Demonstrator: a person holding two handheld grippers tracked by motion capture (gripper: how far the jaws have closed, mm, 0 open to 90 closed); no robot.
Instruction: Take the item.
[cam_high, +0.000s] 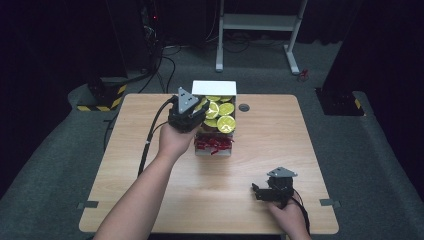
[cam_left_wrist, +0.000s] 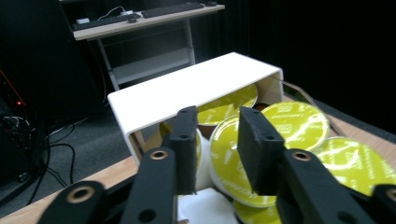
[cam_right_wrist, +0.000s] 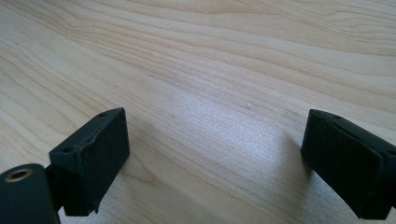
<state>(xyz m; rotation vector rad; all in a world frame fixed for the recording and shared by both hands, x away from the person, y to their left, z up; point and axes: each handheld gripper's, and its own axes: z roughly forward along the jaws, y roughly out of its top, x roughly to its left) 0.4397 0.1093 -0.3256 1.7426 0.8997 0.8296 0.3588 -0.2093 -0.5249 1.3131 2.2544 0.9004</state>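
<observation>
A lab or test room, by the look of it: black curtains all round, grey carpet, a lone light-wood table (cam_high: 150, 165). Beyond the left gripper's jaws stands a white metal-framed desk (cam_left_wrist: 140, 28) carrying a black keyboard (cam_left_wrist: 175, 8), with loose black cables (cam_high: 167, 65) trailing over the floor.

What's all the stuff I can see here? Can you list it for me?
Table: one, light wood, centre of the high view.
Box: one, white, far middle of the table.
Round capsules: several, yellow-green tops, in the box's far part.
Red pieces: a heap, in the box's near part; too small to identify.
Desk frame: one, white, on the floor behind.
Left gripper: black, fingers open around a capsule's edge.
Right gripper: black, open, low over bare table.
</observation>
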